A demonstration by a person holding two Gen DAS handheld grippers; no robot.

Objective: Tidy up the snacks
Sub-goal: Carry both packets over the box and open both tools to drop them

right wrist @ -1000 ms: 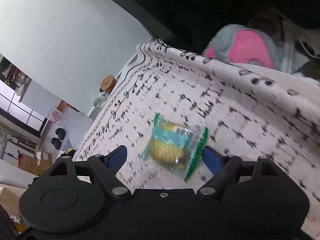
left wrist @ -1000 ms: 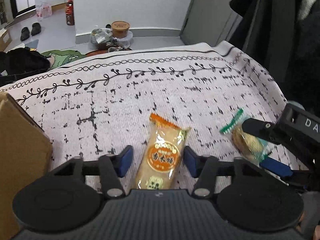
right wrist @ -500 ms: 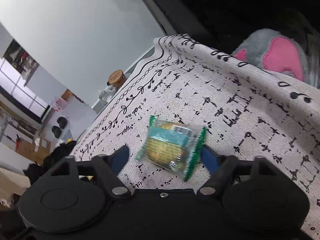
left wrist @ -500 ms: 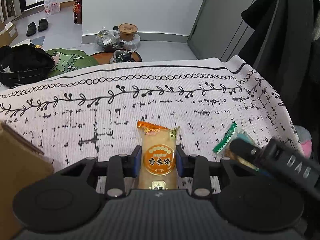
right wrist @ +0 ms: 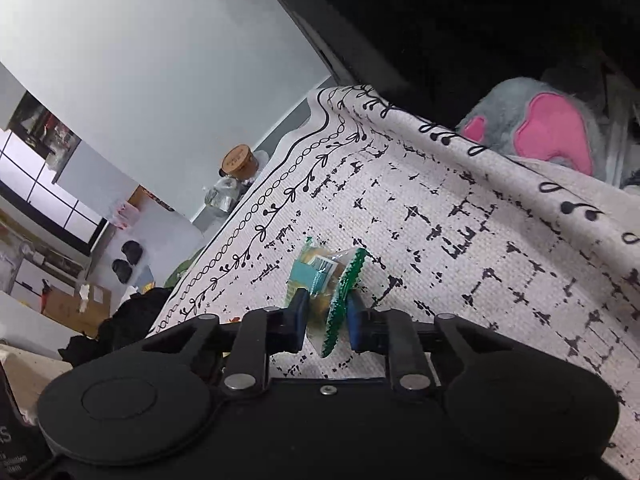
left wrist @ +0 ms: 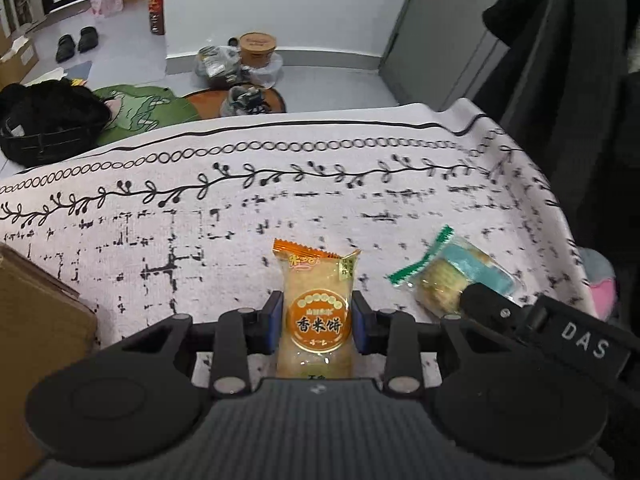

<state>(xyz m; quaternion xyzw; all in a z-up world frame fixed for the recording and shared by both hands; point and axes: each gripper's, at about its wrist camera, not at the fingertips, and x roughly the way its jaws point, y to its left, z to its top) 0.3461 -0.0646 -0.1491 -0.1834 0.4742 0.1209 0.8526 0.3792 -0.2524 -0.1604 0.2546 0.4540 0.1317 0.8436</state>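
With both packets pinched, lifts should be kept slow and level. Left claw (left wrist: pixel 316 322) is clamped mid-body on the orange rice cracker packet (left wrist: pixel 317 308); right claw (right wrist: pixel 326 318) is closed on the green-edged biscuit packet (right wrist: pixel 326 280), squashed, over the patterned cloth (left wrist: pixel 200 216), cardboard box (left wrist: pixel 36 320) at near left.

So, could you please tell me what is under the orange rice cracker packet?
Under the orange rice cracker packet, pinched in the left gripper, is the patterned cloth. The gripper body covers the packet's lower end, so whether it touches the cloth cannot be seen.
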